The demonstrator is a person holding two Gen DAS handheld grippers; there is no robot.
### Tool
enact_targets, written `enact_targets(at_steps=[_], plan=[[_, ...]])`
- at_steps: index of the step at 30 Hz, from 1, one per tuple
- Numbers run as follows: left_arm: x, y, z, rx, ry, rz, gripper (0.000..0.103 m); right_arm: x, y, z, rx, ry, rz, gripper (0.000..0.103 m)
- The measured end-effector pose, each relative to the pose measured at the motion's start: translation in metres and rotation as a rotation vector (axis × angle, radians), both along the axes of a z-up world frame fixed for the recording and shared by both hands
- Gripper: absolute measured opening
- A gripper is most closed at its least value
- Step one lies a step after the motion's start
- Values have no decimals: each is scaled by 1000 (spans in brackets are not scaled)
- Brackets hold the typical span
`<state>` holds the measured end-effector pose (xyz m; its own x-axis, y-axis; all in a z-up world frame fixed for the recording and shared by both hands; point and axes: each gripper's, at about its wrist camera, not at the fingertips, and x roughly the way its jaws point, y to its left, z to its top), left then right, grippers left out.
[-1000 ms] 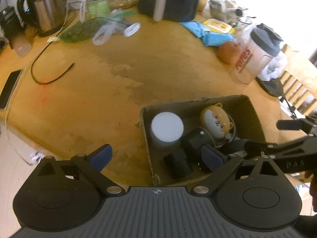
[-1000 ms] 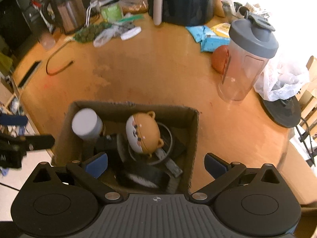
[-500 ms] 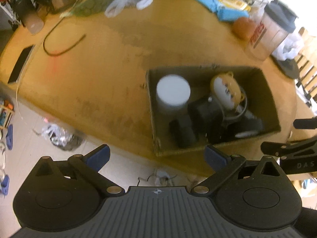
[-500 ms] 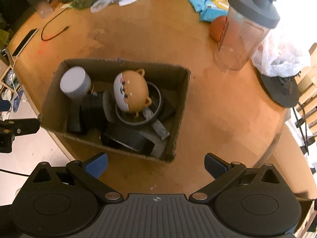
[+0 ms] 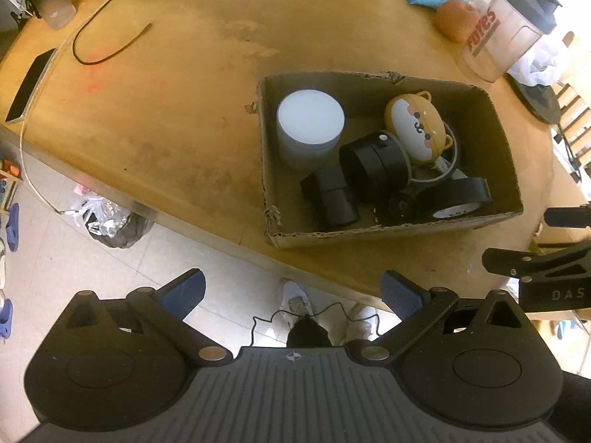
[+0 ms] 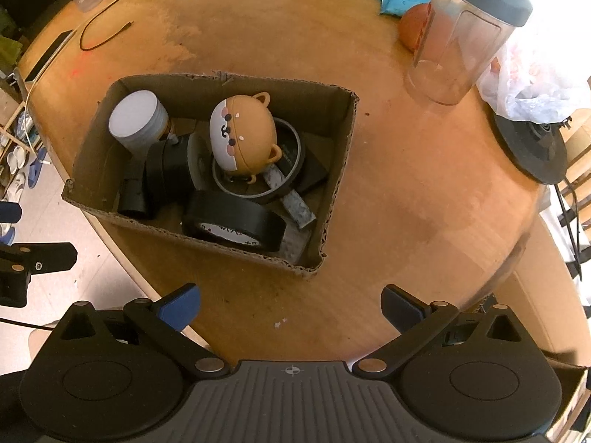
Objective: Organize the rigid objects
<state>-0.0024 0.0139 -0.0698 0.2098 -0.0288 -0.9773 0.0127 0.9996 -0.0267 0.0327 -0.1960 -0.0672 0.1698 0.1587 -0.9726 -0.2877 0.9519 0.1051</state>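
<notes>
Right wrist view: rigid items, bear-shaped case uppermost, are seen gathered in cardboard box near worktop edge, right gripper and left gripper both held spread and empty, presumably clear of it.

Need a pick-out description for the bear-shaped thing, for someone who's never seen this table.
Find the open cardboard box on the round wooden table. Inside, near its far wall, the bear-shaped case rests on a grey ring. It is the only tan piece, with small ears and a white cartoon face; its neighbours are black or grey.
</notes>
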Motion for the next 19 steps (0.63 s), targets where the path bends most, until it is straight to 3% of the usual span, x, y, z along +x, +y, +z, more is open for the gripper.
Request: enact_targets(at_steps=[19], plan=[[7,-3,0,22,-8,-4,103,5,-2,-1,10,7,-6,103]])
